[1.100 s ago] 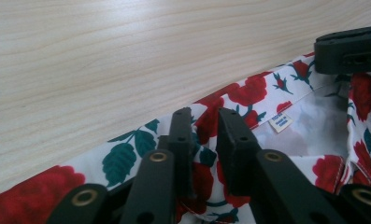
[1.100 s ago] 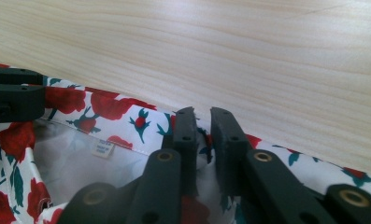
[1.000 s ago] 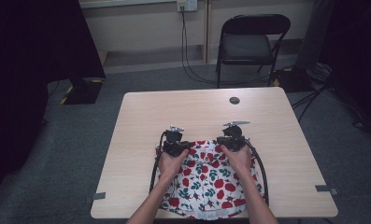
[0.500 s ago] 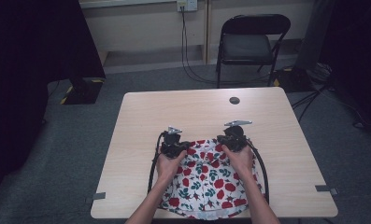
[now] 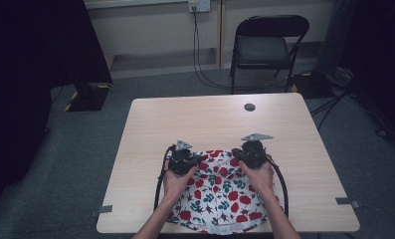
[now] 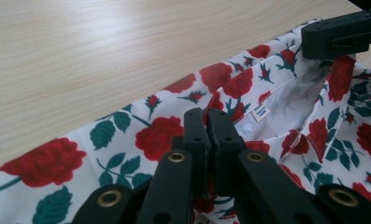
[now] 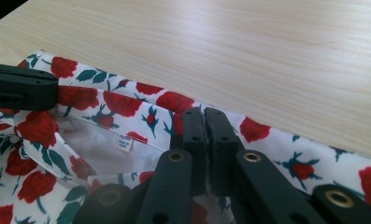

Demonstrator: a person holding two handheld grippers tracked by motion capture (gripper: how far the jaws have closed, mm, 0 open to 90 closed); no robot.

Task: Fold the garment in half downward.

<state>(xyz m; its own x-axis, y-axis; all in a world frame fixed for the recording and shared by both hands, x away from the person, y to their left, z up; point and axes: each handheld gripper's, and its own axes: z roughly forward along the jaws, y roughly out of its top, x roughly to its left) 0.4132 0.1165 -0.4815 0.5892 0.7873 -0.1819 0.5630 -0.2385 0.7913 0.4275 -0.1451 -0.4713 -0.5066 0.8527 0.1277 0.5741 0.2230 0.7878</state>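
Two grippers pinch the far edge of a floral garment on a table.

The table [image 5: 150,124] carries the garment [image 5: 220,199] at its near edge, between the person's forearms. The left gripper [image 6: 206,122] is pressed together on the cloth at the garment's far left; the right gripper [image 7: 204,120] is clamped the same way at its far right. A small label [image 7: 123,143] sits inside what looks like the neck opening, between them. A dark disc [image 5: 249,107] lies well apart, farther back.

Bare forearms, black left gripper [image 5: 197,160] and right gripper [image 5: 236,154], brass-ringed rivets, grey three-cornered plates, trailing black cables
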